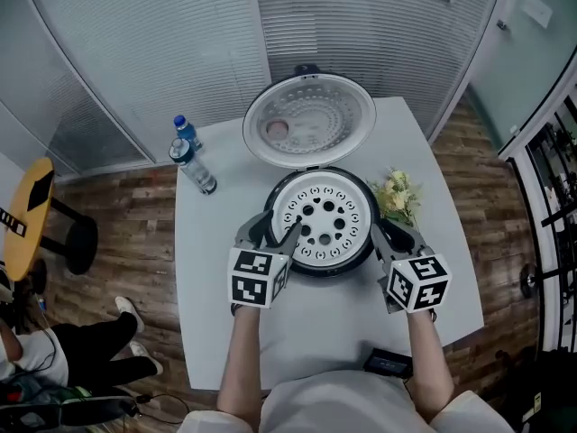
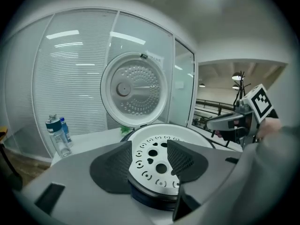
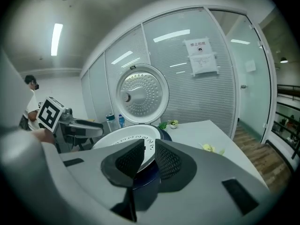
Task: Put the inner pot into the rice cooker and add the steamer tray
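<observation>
**Tray seated in the cooker, both claws off it**

The steamer tray lies flat in the mouth of the rice cooker, whose lid stands open behind. It hides any inner pot beneath.

I judge the tray light, thin and stiff, with a smooth, probably slippery face. The raised rim or a hole's edge looks like the best hold.

My left claw is spread wide, the tray's near edge showing between its pads, untouched. My right claw is at the cooker's right rim, its jaws narrowly apart and gripping nothing.
</observation>
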The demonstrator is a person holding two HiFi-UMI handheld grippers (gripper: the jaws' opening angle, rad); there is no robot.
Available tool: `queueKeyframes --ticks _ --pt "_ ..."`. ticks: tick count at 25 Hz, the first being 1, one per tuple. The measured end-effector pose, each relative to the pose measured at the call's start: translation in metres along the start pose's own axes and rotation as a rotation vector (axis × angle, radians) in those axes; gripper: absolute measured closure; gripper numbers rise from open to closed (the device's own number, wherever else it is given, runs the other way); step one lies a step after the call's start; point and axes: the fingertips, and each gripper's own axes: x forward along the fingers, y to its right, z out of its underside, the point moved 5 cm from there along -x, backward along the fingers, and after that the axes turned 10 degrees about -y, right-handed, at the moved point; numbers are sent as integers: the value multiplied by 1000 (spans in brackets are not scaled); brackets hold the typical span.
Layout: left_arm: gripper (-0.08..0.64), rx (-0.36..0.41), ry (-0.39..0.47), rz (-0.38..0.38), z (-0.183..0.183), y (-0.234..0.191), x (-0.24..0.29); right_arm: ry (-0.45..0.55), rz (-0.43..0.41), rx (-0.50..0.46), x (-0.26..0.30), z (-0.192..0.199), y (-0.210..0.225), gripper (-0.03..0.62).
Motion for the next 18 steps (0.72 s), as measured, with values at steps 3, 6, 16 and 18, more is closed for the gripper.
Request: queueKeyframes --ticks 3,6,16,18 --pt "384 -24 40 18 0 7 -18 38 -60 33 -17 -2 -9 512" --pt "446 -52 65 19 4 15 -33 84 -118 93 -34 -4 -12 529" --pt "544 -208 160 77 18 48 -69 97 -139 49 -60 9 -25 565" --pt "546 -206 167 78 19 53 -71 81 -132 27 -62 14 -25 571"
